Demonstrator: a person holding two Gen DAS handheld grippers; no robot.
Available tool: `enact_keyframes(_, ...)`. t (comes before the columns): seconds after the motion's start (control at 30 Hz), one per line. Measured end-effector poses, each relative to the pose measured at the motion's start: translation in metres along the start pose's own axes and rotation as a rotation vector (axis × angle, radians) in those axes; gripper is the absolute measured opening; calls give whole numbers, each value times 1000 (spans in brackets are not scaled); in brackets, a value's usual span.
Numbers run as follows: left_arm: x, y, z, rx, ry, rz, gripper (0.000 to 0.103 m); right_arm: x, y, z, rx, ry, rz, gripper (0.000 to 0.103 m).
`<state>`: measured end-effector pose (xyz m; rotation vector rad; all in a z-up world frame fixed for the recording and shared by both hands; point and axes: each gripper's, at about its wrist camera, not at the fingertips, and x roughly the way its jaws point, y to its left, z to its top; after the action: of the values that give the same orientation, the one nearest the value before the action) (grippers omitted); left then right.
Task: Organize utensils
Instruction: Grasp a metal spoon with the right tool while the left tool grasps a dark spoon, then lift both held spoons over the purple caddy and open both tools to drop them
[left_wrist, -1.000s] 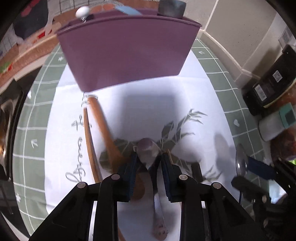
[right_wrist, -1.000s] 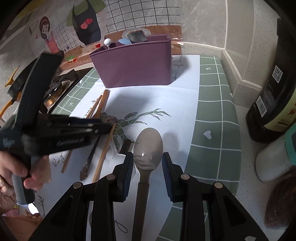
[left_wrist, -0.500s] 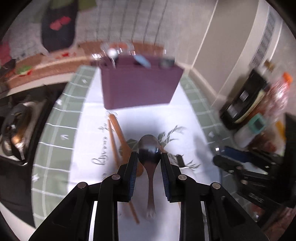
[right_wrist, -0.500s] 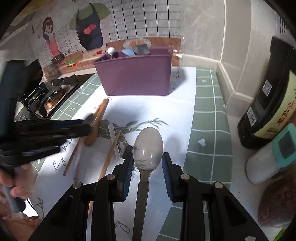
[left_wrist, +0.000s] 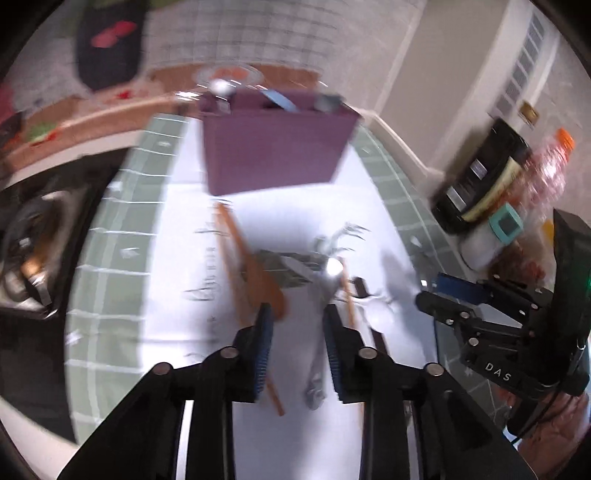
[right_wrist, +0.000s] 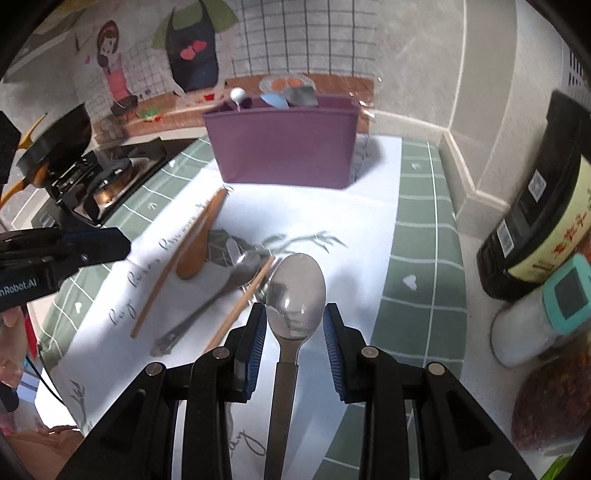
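- Right gripper (right_wrist: 294, 334) grips a large silver spoon (right_wrist: 295, 295) between its blue pads, bowl forward, dark handle running back between the fingers.
- Left gripper (left_wrist: 297, 332) stands parted with nothing between its pads, hovering over the utensils loose on the mat; this view is blurred.
- On the white mat (right_wrist: 325, 221), printed with grey bamboo leaves and cursive script I cannot read, lie a wooden spoon (right_wrist: 201, 240), a metal spoon (right_wrist: 221, 291) and wooden chopsticks (right_wrist: 240, 302), crowded together and partly crossing.
- At the mat's far end stands a purple utensil holder (right_wrist: 284, 147), with a few handles showing above its rim.
- Around the white mat runs a green gridded cover (right_wrist: 424, 258) with small hearts.
- Further left sits a gas stove (right_wrist: 92, 177) bearing a dark pan.
- Behind it, a grey tiled wall carries a cartoon girl sticker (right_wrist: 112, 66) and a dark apron picture.
- To the right stand a dark bottle (right_wrist: 535, 229) with a QR code and Chinese characters, and a white jar with a teal lid (right_wrist: 554, 310).
- Printed lettering reads "DAS" on the right gripper's body in the left view, and "nRobot.AI" on the left gripper's in the right view.
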<state>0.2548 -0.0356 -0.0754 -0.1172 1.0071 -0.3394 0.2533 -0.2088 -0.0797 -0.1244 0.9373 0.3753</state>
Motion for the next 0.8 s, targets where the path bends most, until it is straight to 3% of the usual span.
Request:
enact_keyframes(0.13,34,-18,16,123,68,-7,32,0,-4,-4,16,5,-2,29)
enact_keyframes(0.37,89,-35,29,210,186,38,32,-4,-12,-8,34,3,-13,29)
enact_keyframes(0.47,96,-44,31,245,173,55,40,-2,-17,-9,43,10,-20,29)
enact_keyframes(0.57,101,-47,34,250,167,62,40,1,-21,-11,59,19,-22,30)
enact_keyframes(0.67,100,-45,34,235,152,64,29,3,-22,-11,73,22,-23,30)
enact_keyframes(0.8,80,-33,27,180,94,67,29,0,-23,-9,105,2,25,30)
